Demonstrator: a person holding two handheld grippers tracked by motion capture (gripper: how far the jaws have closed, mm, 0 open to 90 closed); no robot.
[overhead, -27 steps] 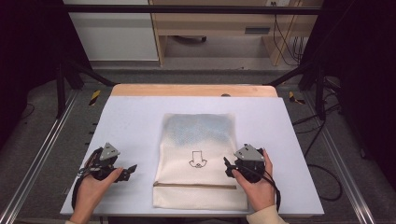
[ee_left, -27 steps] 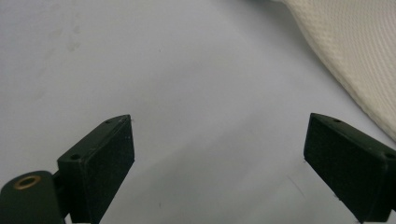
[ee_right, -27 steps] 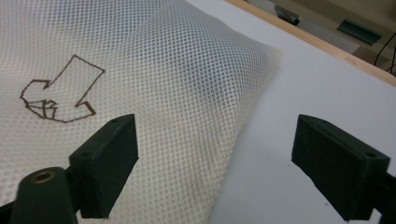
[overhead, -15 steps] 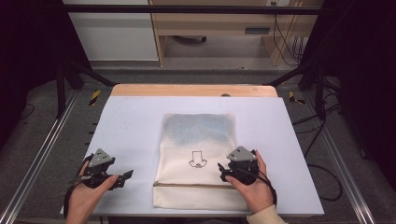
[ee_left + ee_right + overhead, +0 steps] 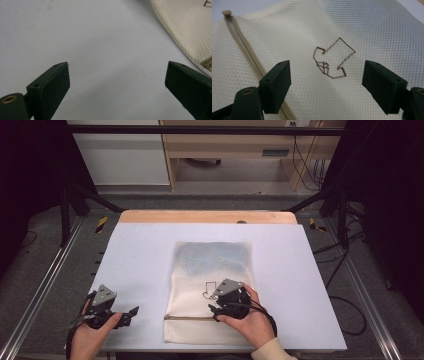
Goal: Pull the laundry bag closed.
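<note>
Right, the cream mesh bag (image 5: 210, 295) lies flat in the middle of the table (image 5: 140, 255), its zip (image 5: 187, 318) running across the end nearest the person, and everything here is placed off that bag. The right gripper (image 5: 216, 307) hovers over the bag's near half, close above the zip, with the right hand (image 5: 250, 320) resting on the fabric behind it. In the right gripper view its jaws stand spread and released over the mesh, nothing between them; the brown outline arrow (image 5: 333, 58) drawn on the bag sits squarely in the gap, and the zip runs past the left-hand jaw with the zip's pull (image 5: 227, 12) at the far end. The left gripper (image 5: 131, 312) is off the bag, well to its left over bare table near the front edge, held in the left hand (image 5: 92, 335), pointing across towards the bag. In the left gripper view those jaws are also wide and released, holding nothing, with plain table beneath them and the bag's edge (image 5: 185, 30) coming in at the upper right corner, just beyond the right-hand jaw.
</note>
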